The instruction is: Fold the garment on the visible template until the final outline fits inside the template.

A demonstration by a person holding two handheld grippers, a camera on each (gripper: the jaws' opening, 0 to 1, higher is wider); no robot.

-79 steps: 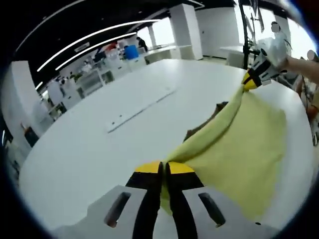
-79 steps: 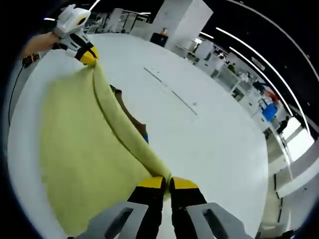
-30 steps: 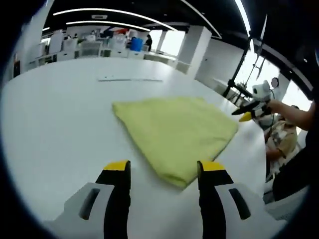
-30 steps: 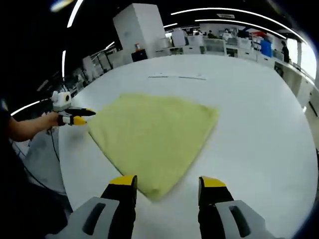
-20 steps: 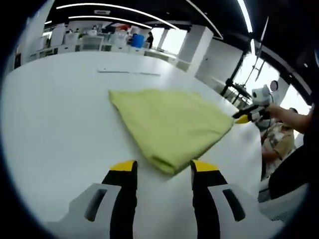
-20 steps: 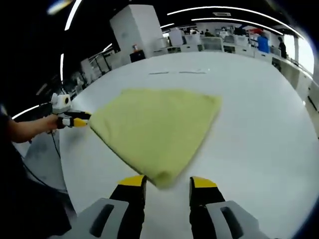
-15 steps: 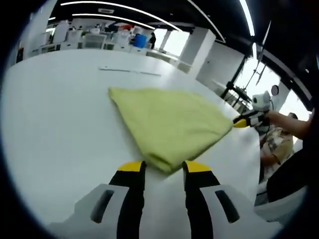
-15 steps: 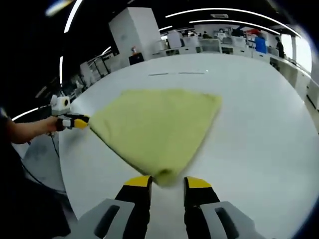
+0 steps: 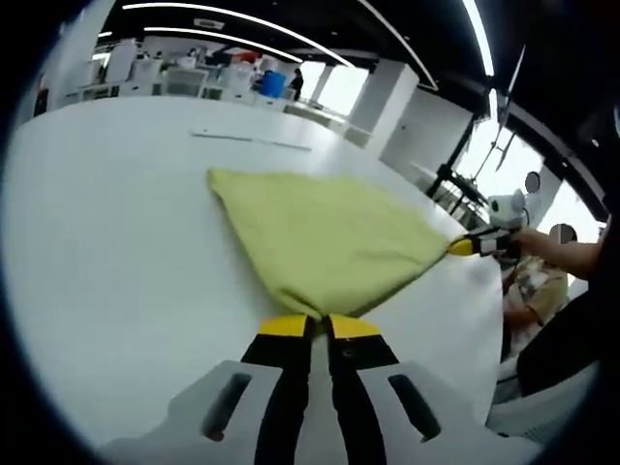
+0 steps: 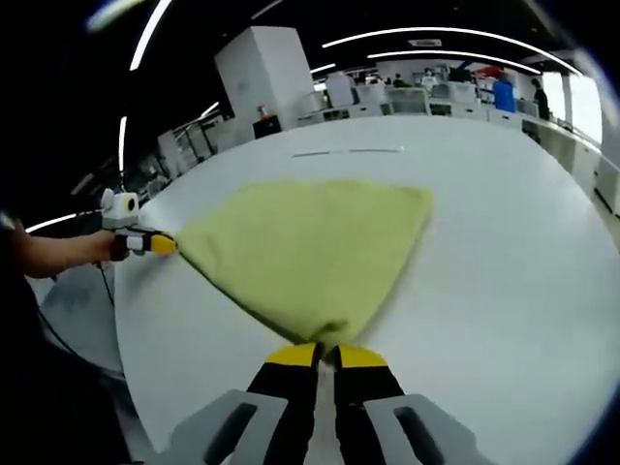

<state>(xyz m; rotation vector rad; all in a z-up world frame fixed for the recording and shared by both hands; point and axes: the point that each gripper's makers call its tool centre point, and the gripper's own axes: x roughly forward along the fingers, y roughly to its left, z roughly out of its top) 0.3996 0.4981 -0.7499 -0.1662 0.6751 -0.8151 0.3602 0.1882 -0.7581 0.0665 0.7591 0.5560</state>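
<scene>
With each claw closed on a near corner, left claw (image 9: pixel 318 327) and right claw (image 10: pixel 325 356), the cloth (image 9: pixel 320 237) lies flat on the surface (image 9: pixel 107 232), spreading far from both.

Bench (image 9: pixel 107 223) (image 10: pixel 523 252): white, smooth, wide, with a rounded edge. One yellow garment (image 9: pixel 320 237) (image 10: pixel 305 247) lies directly on it, folded flat, roughly triangular in outline, near the bench's near edge. Beyond the garment, well apart from it, a thin pale strip (image 9: pixel 250 141) (image 10: pixel 347 151) lies flat on the surface. Template outline cannot be made out.
</scene>
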